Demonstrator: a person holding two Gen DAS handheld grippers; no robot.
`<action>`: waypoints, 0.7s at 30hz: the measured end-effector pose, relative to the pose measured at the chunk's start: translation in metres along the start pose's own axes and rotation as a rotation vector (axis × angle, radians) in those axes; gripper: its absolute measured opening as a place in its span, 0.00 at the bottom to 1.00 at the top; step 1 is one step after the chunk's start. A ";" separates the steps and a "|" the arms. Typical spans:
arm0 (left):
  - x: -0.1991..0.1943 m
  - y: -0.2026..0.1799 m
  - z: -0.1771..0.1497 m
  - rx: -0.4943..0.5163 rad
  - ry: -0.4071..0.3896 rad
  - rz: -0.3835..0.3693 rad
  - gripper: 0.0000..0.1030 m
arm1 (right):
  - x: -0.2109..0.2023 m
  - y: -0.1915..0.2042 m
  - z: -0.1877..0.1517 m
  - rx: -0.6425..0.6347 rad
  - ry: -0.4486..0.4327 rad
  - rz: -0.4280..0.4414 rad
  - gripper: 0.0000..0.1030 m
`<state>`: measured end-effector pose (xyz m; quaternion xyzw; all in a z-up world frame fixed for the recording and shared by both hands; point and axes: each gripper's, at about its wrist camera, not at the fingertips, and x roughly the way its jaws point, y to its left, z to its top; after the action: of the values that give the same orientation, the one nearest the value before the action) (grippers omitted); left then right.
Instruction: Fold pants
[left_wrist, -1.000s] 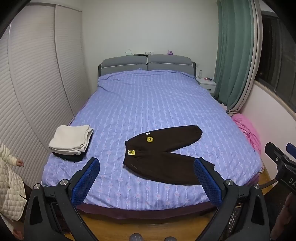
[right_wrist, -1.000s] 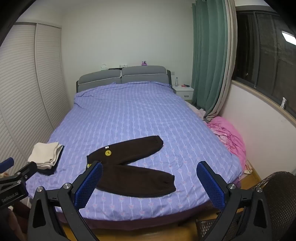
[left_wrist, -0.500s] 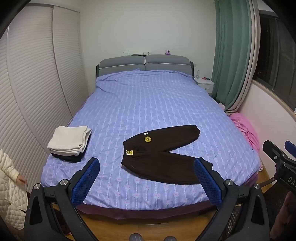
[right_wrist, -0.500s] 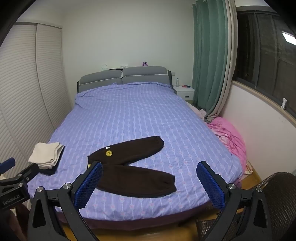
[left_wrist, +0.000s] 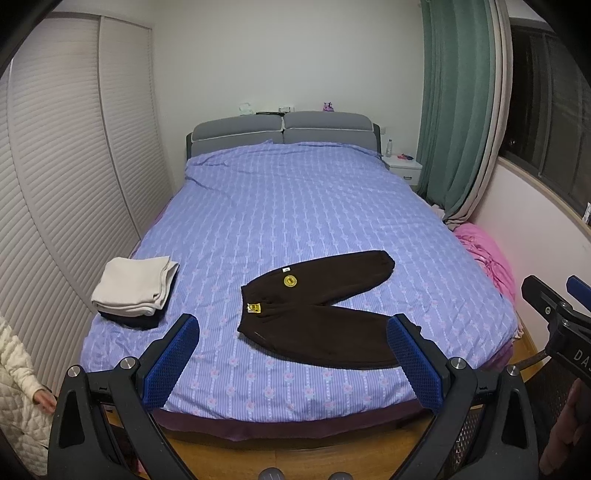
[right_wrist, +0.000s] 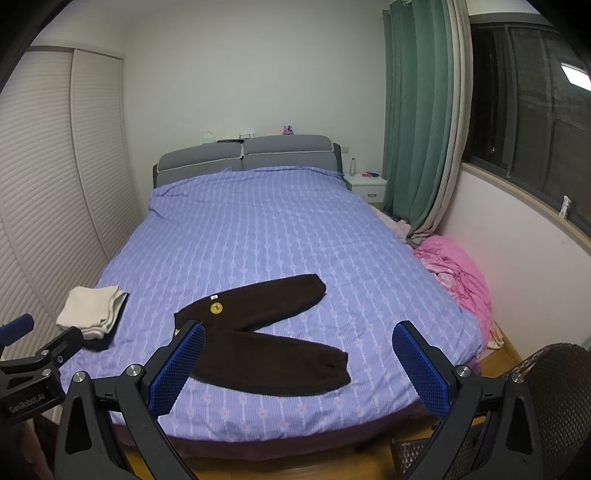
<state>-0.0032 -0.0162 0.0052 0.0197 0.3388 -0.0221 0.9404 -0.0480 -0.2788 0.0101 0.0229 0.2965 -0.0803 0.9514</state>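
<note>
Dark brown pants (left_wrist: 317, 314) lie flat on the purple bedspread (left_wrist: 295, 206) near the foot of the bed, waistband to the left, legs spread in a V to the right. They also show in the right wrist view (right_wrist: 258, 332). A yellow round patch (left_wrist: 290, 281) and a yellow tag sit near the waistband. My left gripper (left_wrist: 293, 354) is open and empty, held off the foot of the bed before the pants. My right gripper (right_wrist: 299, 365) is open and empty, also short of the bed's foot edge.
A folded cream cloth (left_wrist: 135, 286) on a dark garment lies at the bed's near left corner. A pink blanket (right_wrist: 458, 273) is heaped at the right side. Slatted wardrobe doors (left_wrist: 55, 184) stand left, a white nightstand (right_wrist: 365, 186) and green curtain (right_wrist: 417, 122) right. A person in a white quilted jacket (left_wrist: 18, 398) stands at left.
Both grippers have shifted only slightly; the view has drifted a little. The pants have not moved. The jacketed person at left has lowered an arm.
</note>
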 end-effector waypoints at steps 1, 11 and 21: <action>0.000 0.000 0.000 0.000 -0.001 0.000 1.00 | 0.000 -0.002 0.001 0.001 -0.001 0.001 0.99; 0.002 -0.002 0.002 0.013 -0.009 -0.011 1.00 | 0.002 -0.006 0.006 0.010 -0.007 -0.008 0.99; 0.004 -0.003 0.003 0.016 -0.007 -0.010 1.00 | 0.005 -0.010 0.003 0.018 -0.010 -0.015 0.99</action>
<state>0.0013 -0.0198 0.0049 0.0255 0.3355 -0.0293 0.9412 -0.0439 -0.2898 0.0099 0.0288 0.2915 -0.0900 0.9519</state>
